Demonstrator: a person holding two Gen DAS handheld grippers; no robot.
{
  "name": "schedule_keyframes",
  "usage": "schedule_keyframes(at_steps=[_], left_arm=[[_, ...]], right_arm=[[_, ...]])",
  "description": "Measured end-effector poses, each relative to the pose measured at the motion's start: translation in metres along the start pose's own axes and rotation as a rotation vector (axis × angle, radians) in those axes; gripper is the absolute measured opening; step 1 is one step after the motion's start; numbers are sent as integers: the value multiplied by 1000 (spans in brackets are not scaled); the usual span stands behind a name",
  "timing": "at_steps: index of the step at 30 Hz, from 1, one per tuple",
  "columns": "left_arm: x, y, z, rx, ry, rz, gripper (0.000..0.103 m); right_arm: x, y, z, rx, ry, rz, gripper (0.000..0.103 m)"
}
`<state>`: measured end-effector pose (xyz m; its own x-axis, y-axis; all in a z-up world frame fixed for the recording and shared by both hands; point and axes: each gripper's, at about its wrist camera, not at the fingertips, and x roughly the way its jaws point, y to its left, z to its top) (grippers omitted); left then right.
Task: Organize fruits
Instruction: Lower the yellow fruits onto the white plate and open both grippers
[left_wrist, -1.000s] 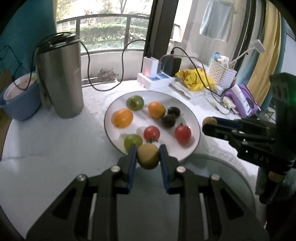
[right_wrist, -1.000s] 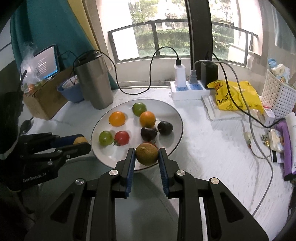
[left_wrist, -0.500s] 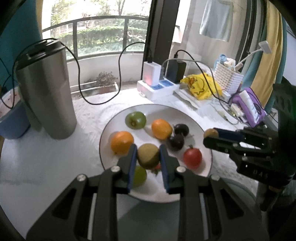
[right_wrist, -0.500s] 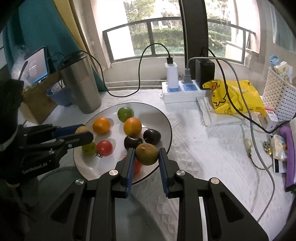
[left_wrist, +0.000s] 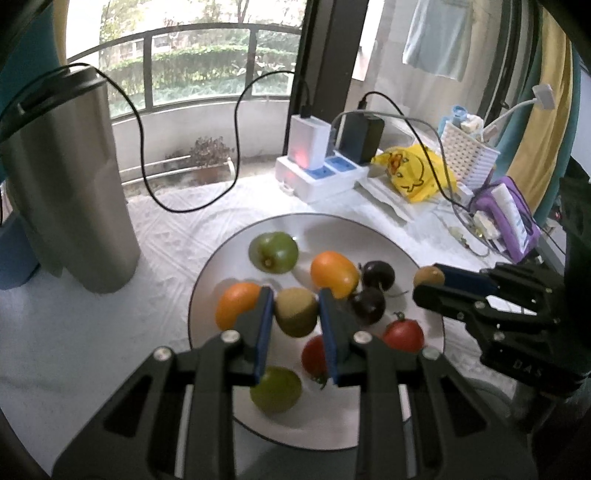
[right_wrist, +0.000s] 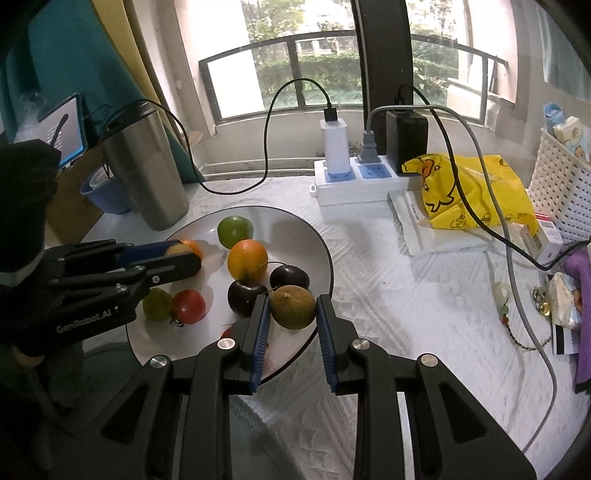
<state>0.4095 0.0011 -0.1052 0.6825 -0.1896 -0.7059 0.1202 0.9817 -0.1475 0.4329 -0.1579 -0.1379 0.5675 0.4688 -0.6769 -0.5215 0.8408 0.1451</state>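
A white plate (left_wrist: 362, 232) (right_wrist: 317, 240) holds green, orange, dark purple and red fruits. My left gripper (left_wrist: 296, 314) is shut on a brown kiwi (left_wrist: 295, 312) and holds it above the plate's middle, beside an orange fruit (left_wrist: 236, 302). It also shows in the right wrist view (right_wrist: 184, 258) over the plate's left side. My right gripper (right_wrist: 291, 314) is shut on a second brown kiwi (right_wrist: 293, 307) above the plate's right rim, next to two dark plums (right_wrist: 245, 297). It shows in the left wrist view (left_wrist: 424, 284) at the plate's right edge.
A steel tumbler (left_wrist: 70, 184) (right_wrist: 147, 170) stands left of the plate, with a blue bowl (right_wrist: 105, 195) behind it. A power strip (left_wrist: 317, 177) (right_wrist: 354, 181) with chargers and cables lies behind. A yellow bag (right_wrist: 472, 192), a white basket (right_wrist: 561, 192) and clutter fill the right.
Both grippers have moved forward with their kiwis. The left one went from the plate's near rim to over its middle. The right one moved forward and right, to the plate's right rim.
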Motion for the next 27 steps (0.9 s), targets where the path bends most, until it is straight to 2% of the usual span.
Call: schedule_keyframes(at_steps=[5,9,22,25,27], left_arm=[[-2,0,0,-4,-1,-1,27],[-8,-1,1,-3,-12,-2,27],[-45,-9,-7,-10,-56,0,29],[-57,-10,-12,-21,-70,5,32],[-65,-10,-15,-26,-79,8,41]], right_arm=[[1,0,1,1,2,-6,28],[0,0,1,7,6,-14,37],[-27,12,0,1,-29,-23,38],[-35,18,-2,-1,-37,-24,38],[-40,22,-4,0,-41,-23,38]])
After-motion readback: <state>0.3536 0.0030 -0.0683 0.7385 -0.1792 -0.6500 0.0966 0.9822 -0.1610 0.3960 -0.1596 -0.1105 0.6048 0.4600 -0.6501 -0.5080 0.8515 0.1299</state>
